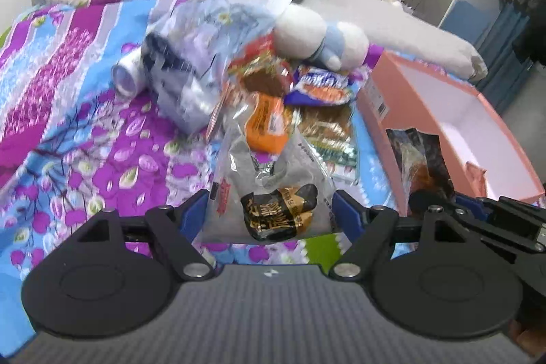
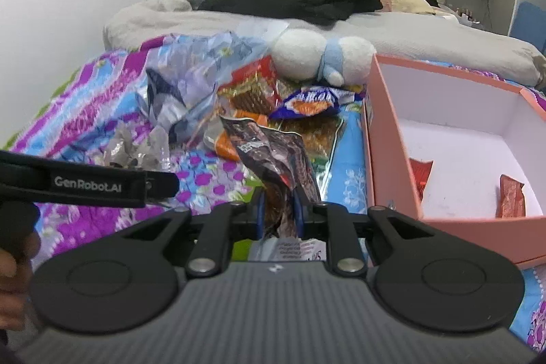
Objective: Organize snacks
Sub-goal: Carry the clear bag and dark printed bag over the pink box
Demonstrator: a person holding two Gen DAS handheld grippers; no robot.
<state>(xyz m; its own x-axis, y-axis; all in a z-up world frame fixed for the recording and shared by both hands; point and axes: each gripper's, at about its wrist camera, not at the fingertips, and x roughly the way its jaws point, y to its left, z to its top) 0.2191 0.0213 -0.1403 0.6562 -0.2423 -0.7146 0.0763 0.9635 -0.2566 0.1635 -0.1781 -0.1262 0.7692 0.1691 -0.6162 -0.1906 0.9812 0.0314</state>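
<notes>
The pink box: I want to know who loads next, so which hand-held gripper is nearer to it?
Right. The right hand-held gripper, shut on a dark snack packet, sits beside the pink box; the left hand-held gripper is farther left, over the snack pile.

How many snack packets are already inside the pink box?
2 in the pink box: one red packet against its left wall, another red packet near its front right. The front wall may hide more.

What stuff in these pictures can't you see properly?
- Left view: the wording on the grey packet between the open left gripper is blurred.
- Right view: the lower end of the dark packet is hidden inside the right gripper.
- Right view: the pink box wall hides part of the red packet; its near corner is cut off.
</notes>
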